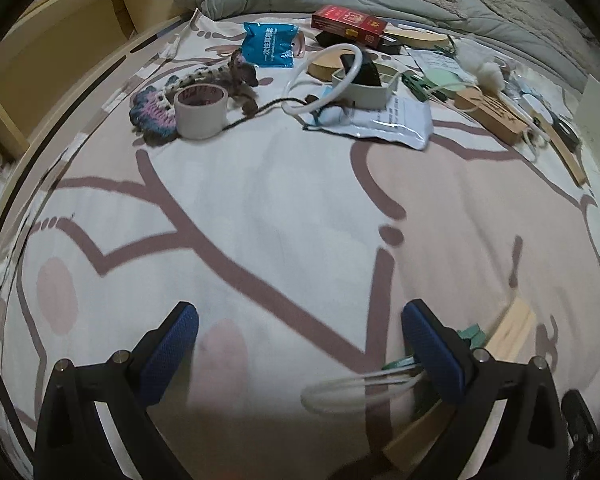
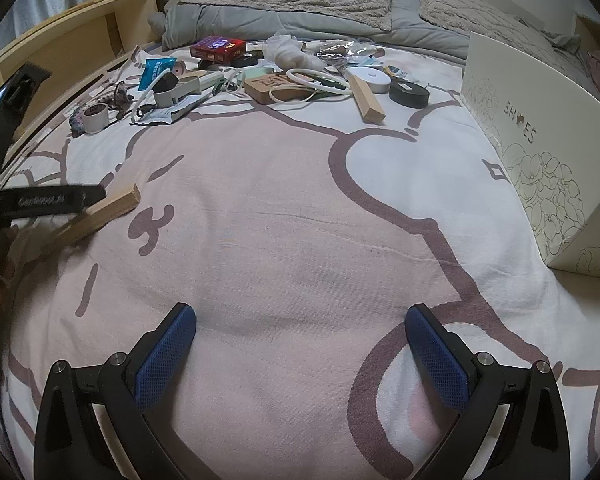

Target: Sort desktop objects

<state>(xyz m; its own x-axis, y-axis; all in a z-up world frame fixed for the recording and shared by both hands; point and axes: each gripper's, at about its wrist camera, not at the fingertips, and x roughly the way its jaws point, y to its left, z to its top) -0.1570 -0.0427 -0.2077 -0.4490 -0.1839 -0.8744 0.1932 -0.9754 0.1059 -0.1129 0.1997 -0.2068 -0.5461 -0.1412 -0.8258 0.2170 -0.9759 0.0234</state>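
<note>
A pile of small objects lies across the far part of the patterned bedsheet [image 1: 284,200]: a tape roll [image 1: 200,110], a crocheted toy [image 1: 152,114], a blue packet [image 1: 270,46], a red box [image 1: 348,24], a white ring [image 1: 328,80] and a wooden block [image 1: 492,112]. My left gripper [image 1: 300,344] is open low over the sheet. Blurred beside its right finger lie a pale wooden bar [image 1: 512,328], a green clip [image 1: 474,334] and a white loop [image 1: 352,392]. My right gripper [image 2: 300,340] is open over bare sheet with nothing between its fingers.
A white shoe box [image 2: 540,152] stands at the right edge of the bed. A wooden headboard shelf [image 2: 60,52] runs along the left. A grey quilt and pillows [image 2: 300,0] lie at the back. The left gripper's body [image 2: 40,200] shows above the wooden bar [image 2: 108,212].
</note>
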